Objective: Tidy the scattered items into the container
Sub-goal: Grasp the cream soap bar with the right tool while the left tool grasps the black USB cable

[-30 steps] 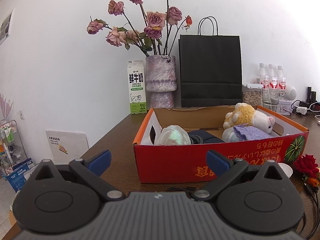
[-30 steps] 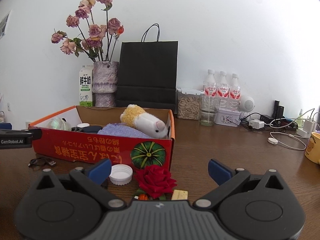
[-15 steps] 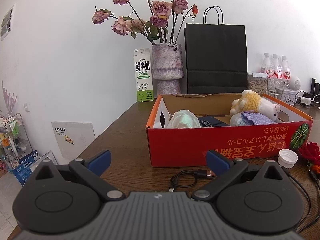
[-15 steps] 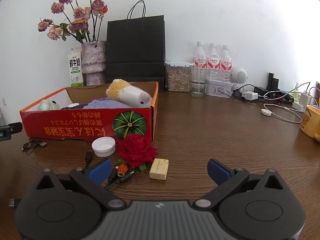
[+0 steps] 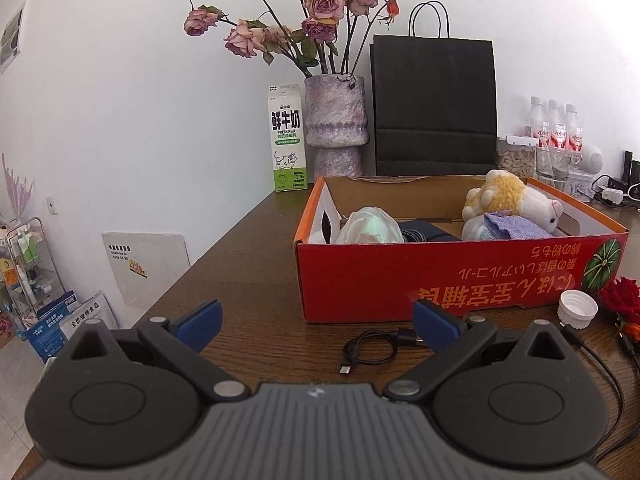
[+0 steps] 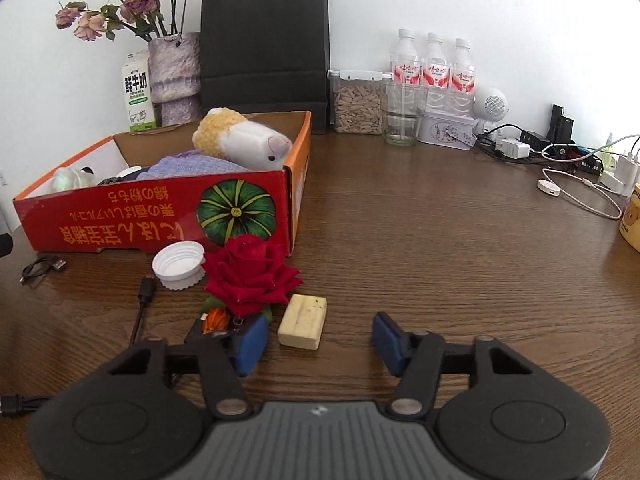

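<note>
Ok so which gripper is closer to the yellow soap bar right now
Right. The right gripper hangs open with the soap bar just ahead between its fingers. The left gripper faces the coiled black cable; no soap shows there.

From the left wrist we look low across the table at the near left corner of the red box. From the right wrist we look down closer on its right end. Both share the box, white cap and rose.
</note>
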{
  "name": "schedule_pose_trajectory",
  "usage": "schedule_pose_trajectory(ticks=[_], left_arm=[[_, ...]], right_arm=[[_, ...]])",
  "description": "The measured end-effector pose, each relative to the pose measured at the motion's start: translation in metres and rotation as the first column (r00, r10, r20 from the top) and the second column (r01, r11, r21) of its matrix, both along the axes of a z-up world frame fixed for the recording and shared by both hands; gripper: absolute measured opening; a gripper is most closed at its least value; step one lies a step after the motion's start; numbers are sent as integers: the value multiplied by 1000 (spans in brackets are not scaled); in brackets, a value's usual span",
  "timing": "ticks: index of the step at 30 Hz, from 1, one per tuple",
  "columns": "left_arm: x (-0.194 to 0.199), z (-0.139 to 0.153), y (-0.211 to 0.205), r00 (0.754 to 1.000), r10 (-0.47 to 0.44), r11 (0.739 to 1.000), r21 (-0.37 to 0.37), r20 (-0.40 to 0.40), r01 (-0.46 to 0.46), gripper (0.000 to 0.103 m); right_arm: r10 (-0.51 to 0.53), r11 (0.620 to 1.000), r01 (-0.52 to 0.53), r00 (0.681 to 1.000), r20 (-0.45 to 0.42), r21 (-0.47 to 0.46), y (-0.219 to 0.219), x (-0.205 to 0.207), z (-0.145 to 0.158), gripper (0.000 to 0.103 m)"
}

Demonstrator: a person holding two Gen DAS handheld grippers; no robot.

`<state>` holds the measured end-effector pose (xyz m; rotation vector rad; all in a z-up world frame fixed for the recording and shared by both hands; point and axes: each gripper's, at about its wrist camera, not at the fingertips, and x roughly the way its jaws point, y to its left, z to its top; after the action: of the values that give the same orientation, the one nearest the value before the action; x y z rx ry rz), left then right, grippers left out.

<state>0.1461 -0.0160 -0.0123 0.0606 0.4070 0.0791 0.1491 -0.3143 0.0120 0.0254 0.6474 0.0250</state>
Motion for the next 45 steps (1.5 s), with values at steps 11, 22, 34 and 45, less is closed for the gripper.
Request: schedule_pose_trajectory(ticks=[11, 22, 34, 45], left_arm=[[19, -10, -5, 986, -66, 998, -8, -155, 65, 103], [52, -22, 3, 957, -76, 995, -85, -279, 54, 103], [49, -17, -5, 963, -135, 990, -63, -232, 123, 39], [45, -17, -6, 963, -148, 988, -84, -223, 133, 28]], right_arm=[[27, 1000, -27, 999, 17, -4, 7, -7, 2, 20], [27, 1000, -27, 1000, 9, -6, 6, -6, 2, 20], [30, 1000, -30, 1000, 8, -3, 7, -6, 1, 20], [29, 1000, -29, 1000, 8, -3, 7, -6, 1, 20]])
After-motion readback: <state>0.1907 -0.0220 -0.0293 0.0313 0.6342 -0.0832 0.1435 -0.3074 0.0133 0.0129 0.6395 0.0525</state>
